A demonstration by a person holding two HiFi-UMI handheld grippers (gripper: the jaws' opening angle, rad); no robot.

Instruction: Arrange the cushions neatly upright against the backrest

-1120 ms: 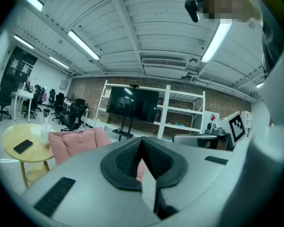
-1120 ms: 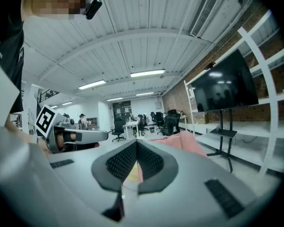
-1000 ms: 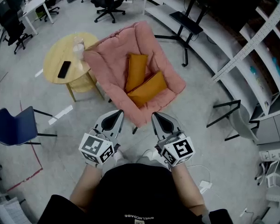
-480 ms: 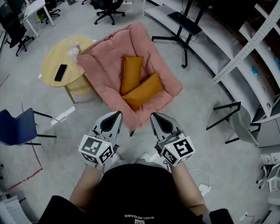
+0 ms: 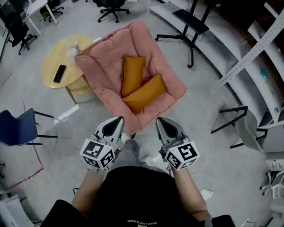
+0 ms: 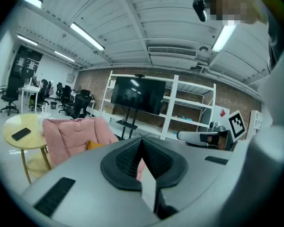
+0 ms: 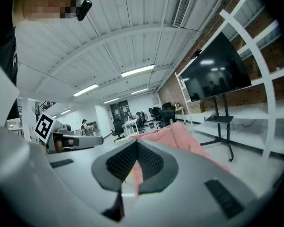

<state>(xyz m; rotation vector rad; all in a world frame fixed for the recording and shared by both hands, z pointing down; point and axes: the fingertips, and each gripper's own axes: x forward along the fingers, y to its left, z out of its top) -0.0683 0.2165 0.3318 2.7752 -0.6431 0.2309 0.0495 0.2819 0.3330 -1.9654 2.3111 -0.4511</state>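
A pink padded armchair (image 5: 109, 65) stands on the grey floor ahead of me. Two orange cushions lie in it. One cushion (image 5: 132, 73) rests lengthwise up the seat toward the backrest. The other cushion (image 5: 145, 93) lies slanted across the seat's front, and its end touches the first. My left gripper (image 5: 117, 121) and right gripper (image 5: 160, 122) hover side by side just short of the chair's front edge, both shut and empty. The left gripper view shows the armchair (image 6: 68, 134) and a sliver of orange cushion (image 6: 95, 145) beyond the closed jaws. Pink padding (image 7: 180, 136) fills the right gripper view.
A round yellow table (image 5: 52, 60) stands left of the chair with a black phone (image 5: 59, 73) and a clear bottle (image 5: 75, 50) on it. A blue chair (image 5: 14, 126) is at the left. A TV stand (image 5: 191, 25), white shelving (image 5: 260, 46) and a grey chair (image 5: 248, 126) are to the right.
The view has shifted, so the armchair sits a little further left. A grey trouser leg now shows between the grippers. Both grippers stay shut and the cushions lie as before.
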